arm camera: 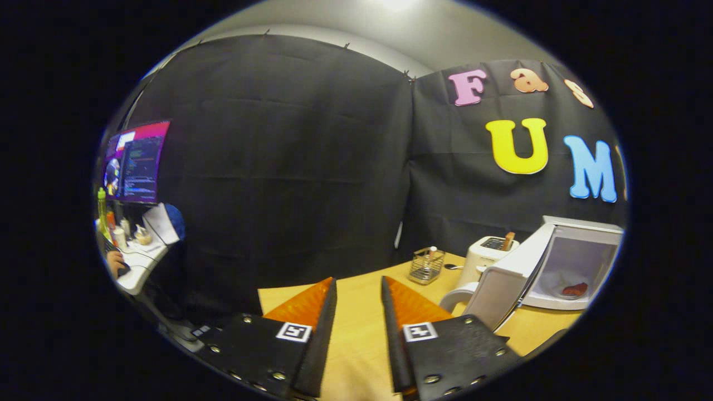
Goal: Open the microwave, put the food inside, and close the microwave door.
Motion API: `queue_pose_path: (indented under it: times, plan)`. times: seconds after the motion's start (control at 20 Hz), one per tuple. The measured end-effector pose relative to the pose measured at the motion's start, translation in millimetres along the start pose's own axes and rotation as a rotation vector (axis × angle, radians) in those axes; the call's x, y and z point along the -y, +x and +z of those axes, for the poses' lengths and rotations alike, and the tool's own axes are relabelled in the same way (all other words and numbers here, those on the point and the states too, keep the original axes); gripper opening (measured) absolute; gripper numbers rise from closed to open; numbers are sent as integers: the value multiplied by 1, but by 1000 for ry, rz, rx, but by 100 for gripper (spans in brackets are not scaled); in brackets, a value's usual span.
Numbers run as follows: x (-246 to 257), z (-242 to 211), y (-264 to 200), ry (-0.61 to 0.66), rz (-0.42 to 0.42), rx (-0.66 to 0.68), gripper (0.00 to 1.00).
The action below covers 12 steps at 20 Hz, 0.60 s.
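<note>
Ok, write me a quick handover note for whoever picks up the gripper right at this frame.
Gripper: fingers apart, holding nothing, over bare table.
Microwave: beyond the fingers to the right, door swung open.
Food: already inside, on the microwave floor.
Also on the table: toaster and wire basket behind the door.
Done: microwave opened, food put in.
Left: swing the gripper right and push the door shut.
</note>
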State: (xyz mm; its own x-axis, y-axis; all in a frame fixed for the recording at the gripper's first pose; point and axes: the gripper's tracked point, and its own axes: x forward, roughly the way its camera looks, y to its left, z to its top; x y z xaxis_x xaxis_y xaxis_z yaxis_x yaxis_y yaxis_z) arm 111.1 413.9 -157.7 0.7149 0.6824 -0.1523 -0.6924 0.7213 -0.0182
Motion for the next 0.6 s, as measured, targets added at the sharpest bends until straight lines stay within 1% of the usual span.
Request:
queue_pose_path:
  times: [0.05,0.1,0.15,0.2,0.25,0.3,0.35,0.4,0.5,0.6]
  plan:
    - [12,-6,5,-1,-54,-15,33]
    - [18,-14,9,15,-70,-35,20]
    - [18,-21,15,36,-85,-58,21]
    - [33,-29,14,52,-127,-62,11]
    - [29,-29,18,101,-94,-67,5]
    - [29,-33,12,134,-73,-75,3]
    - [33,-33,8,130,-78,-69,1]
    - [39,-28,4,117,-104,-53,1]
    - [43,-31,-14,96,-117,-61,1]
    - [48,-35,-26,142,-113,-70,1]
